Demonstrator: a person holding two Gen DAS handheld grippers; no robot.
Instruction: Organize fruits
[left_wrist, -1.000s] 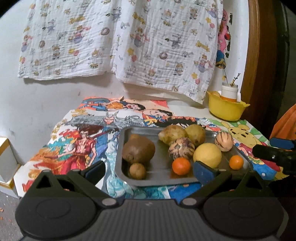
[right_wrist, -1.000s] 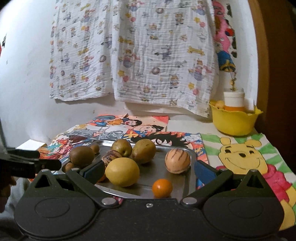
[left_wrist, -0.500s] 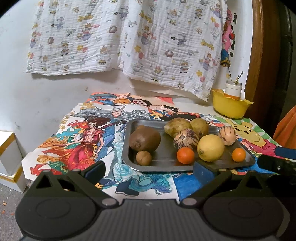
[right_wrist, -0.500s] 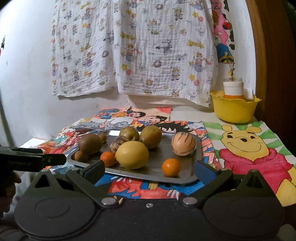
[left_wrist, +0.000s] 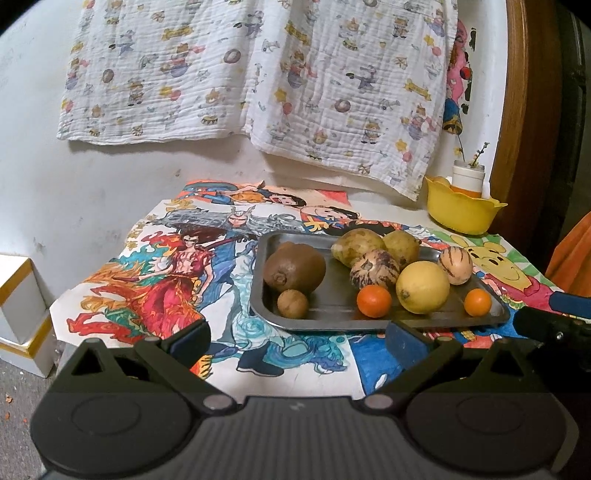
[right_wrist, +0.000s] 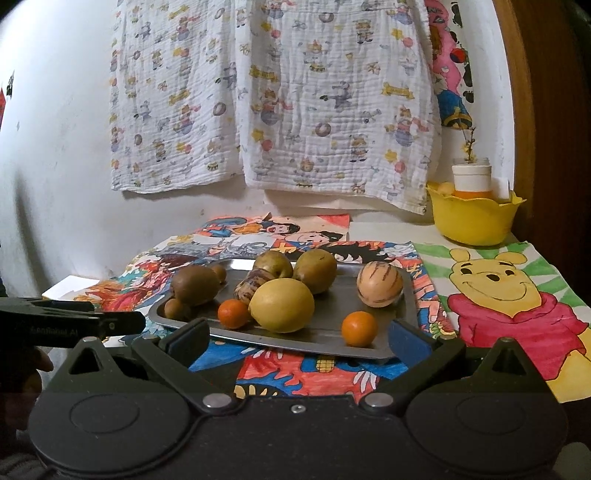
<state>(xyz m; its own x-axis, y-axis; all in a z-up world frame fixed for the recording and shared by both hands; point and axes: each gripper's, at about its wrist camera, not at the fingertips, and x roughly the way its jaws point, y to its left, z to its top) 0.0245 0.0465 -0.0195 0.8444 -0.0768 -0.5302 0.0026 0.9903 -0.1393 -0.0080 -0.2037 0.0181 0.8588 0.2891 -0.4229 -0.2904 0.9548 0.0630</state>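
Observation:
A metal tray (left_wrist: 334, 319) (right_wrist: 408, 295) on a table covered with cartoon drawings holds several fruits: a large brown kiwi (left_wrist: 294, 268) (right_wrist: 194, 285), a small brown fruit (left_wrist: 292, 303), a yellow lemon (left_wrist: 422, 287) (right_wrist: 281, 305), two small oranges (left_wrist: 373, 301) (left_wrist: 477, 302) (right_wrist: 359, 328), two striped melons (left_wrist: 455, 265) (right_wrist: 379, 283) and two greenish pears (left_wrist: 357, 246). My left gripper (left_wrist: 297, 341) is open and empty, in front of the tray's near edge. My right gripper (right_wrist: 297, 338) is open and empty, just short of the tray.
A yellow bowl (left_wrist: 460, 214) (right_wrist: 474, 218) with a white jar stands at the back right by a wooden frame. A patterned cloth (left_wrist: 258, 74) hangs on the wall. White boxes (left_wrist: 18, 314) sit on the floor at the left. A Winnie-the-Pooh drawing (right_wrist: 506, 295) lies right of the tray.
Both grippers have pulled back from the tray and risen a little; the tray looks smaller and farther. Both stayed open and empty. The fruits have not moved.

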